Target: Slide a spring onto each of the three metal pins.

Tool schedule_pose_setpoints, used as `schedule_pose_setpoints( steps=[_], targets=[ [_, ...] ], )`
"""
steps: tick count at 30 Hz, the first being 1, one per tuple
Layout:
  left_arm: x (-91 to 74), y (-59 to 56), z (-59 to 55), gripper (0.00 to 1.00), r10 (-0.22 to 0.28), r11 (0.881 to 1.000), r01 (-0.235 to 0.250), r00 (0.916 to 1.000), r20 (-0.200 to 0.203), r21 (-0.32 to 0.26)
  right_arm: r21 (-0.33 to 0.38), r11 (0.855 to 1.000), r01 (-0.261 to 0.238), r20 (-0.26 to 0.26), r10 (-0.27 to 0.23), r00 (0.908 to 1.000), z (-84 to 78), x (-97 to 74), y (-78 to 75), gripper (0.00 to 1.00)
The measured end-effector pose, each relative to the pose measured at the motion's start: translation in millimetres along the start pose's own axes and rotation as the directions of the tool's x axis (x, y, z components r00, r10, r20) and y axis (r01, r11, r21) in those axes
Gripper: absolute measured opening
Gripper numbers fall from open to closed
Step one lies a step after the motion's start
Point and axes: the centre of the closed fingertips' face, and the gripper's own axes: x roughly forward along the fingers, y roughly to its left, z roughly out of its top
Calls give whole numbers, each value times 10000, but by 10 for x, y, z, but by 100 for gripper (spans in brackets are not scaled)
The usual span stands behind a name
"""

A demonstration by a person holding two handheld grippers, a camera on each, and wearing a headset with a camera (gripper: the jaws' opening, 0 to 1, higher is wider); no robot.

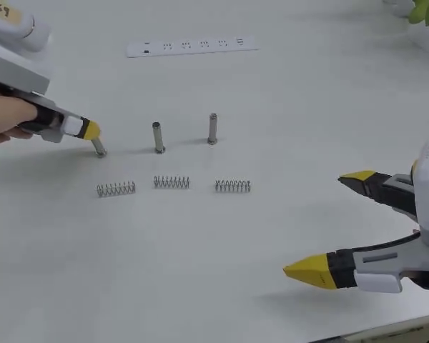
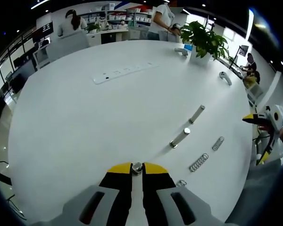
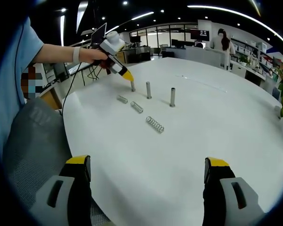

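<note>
Three metal pins stand upright in a row on the white table: left pin, middle pin, right pin. In front of them lie three springs, one before each pin. My left gripper is shut on the top of the left pin, whose head shows between the yellow tips. The right gripper hovers wide open at the near right, holding nothing; its jaws frame the pins and the springs from a distance.
A white power strip lies at the far side of the table. A potted plant stands near the far right corner. The table's near edge runs just under the right gripper. People sit at desks beyond.
</note>
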Motion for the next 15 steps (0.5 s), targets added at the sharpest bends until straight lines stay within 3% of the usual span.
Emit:
schedule_pose_setpoints(
  steps=[15],
  targets=[
    [36,27,-12,0,-28,9993,29,10000,-13,370,7,10000,4,-2,-4,10000,-7,0,5,99]
  ],
)
